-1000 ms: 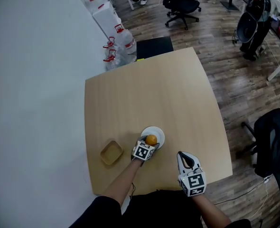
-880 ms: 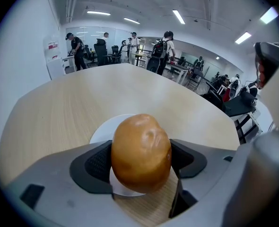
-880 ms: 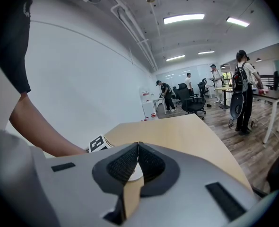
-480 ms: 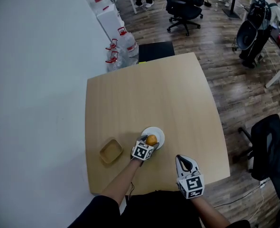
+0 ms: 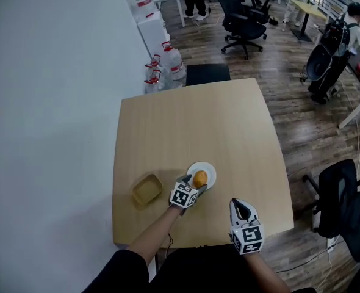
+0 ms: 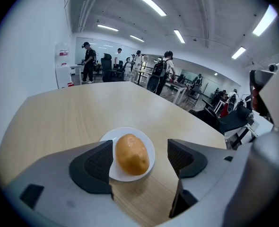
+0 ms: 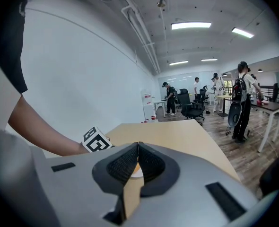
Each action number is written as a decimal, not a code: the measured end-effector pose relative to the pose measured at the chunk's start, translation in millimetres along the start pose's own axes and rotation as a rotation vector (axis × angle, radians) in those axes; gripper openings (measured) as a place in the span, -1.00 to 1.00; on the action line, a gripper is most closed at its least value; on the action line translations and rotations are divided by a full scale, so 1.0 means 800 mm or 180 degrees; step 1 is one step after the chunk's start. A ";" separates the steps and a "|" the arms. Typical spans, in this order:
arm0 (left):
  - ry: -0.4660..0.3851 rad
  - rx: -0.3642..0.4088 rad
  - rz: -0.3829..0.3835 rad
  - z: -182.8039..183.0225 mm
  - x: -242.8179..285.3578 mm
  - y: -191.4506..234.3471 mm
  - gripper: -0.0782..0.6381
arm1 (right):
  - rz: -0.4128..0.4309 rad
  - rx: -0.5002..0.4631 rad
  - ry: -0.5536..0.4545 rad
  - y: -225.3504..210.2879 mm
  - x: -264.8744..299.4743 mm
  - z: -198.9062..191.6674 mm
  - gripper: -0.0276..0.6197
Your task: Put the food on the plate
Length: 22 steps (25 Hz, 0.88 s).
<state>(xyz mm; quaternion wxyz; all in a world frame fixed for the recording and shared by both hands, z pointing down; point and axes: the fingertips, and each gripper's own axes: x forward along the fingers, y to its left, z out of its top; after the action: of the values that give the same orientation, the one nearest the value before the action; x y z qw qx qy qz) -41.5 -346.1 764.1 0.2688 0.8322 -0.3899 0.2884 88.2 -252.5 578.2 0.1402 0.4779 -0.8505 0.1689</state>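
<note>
Evidently the placing step is all but finished. The potato [image 6: 131, 154] lies on the plate [image 6: 125, 131], near the counter's [image 5: 198, 121] near edge. The left claw [image 6: 142, 161] stands open with a pad on each side of it, the left pad close and the right one clear, neither gripping. The right claw [image 7: 138, 162] hangs shut and empty off to the right, over the counter's edge.

What remains, I judge, is to draw the left claw straight back without nudging the potato, which looks ready to roll.

The counter is pale, smooth wood, with a small wooden tray [image 5: 144, 190] left of the plate. Around it is an open office: white wall, plank floor, water bottles [image 5: 168, 60], black chairs [image 5: 244, 17] and people standing far off.
</note>
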 end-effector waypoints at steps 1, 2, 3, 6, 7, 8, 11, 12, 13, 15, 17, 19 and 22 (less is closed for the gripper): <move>-0.0057 -0.0013 0.0003 0.002 -0.009 -0.004 0.15 | -0.0013 0.0003 -0.0009 0.004 -0.003 0.000 -0.73; -0.0125 -0.0022 0.0007 0.004 -0.019 -0.008 0.15 | -0.0024 0.0007 -0.0024 0.009 -0.007 0.001 -0.73; -0.0197 -0.0027 0.0012 0.007 -0.029 -0.013 0.15 | -0.0035 0.0008 -0.0039 0.013 -0.011 0.002 -0.73; -0.0386 -0.0057 0.0027 0.012 -0.062 -0.030 0.15 | -0.0058 0.0009 -0.0055 0.027 -0.026 -0.002 -0.73; -0.0439 -0.0079 0.0037 0.013 -0.073 -0.037 0.15 | -0.0057 0.0009 -0.0056 0.031 -0.033 -0.004 -0.73; -0.0491 -0.0103 0.0049 0.015 -0.084 -0.043 0.15 | -0.0052 0.0012 -0.0058 0.036 -0.039 -0.006 -0.73; -0.0670 -0.0180 0.0086 0.022 -0.120 -0.057 0.15 | -0.0024 0.0070 -0.0077 0.054 -0.052 -0.007 -0.73; -0.0728 -0.0205 0.0090 0.024 -0.134 -0.059 0.15 | -0.0017 0.0078 -0.0093 0.063 -0.056 -0.004 -0.73; -0.0774 -0.0225 0.0091 0.024 -0.148 -0.062 0.15 | -0.0015 0.0073 -0.0112 0.072 -0.060 0.000 -0.73; -0.0836 -0.0257 0.0092 0.021 -0.176 -0.073 0.15 | -0.0018 0.0058 -0.0152 0.088 -0.071 0.004 -0.73; -0.0943 -0.0308 0.0106 0.020 -0.203 -0.085 0.15 | -0.0025 0.0056 -0.0185 0.099 -0.083 0.004 -0.73; -0.1102 -0.0351 0.0100 0.024 -0.233 -0.099 0.15 | -0.0036 0.0053 -0.0200 0.108 -0.094 0.002 -0.73; -0.1359 -0.0398 0.0057 0.030 -0.279 -0.125 0.15 | -0.0043 0.0041 -0.0216 0.124 -0.113 -0.001 -0.73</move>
<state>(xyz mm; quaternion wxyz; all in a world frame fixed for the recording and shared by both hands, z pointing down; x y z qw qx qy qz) -73.2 -196.8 571.5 0.2287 0.8526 -0.4625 0.0833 48.4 -134.6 527.7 0.1093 0.4900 -0.8504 0.1572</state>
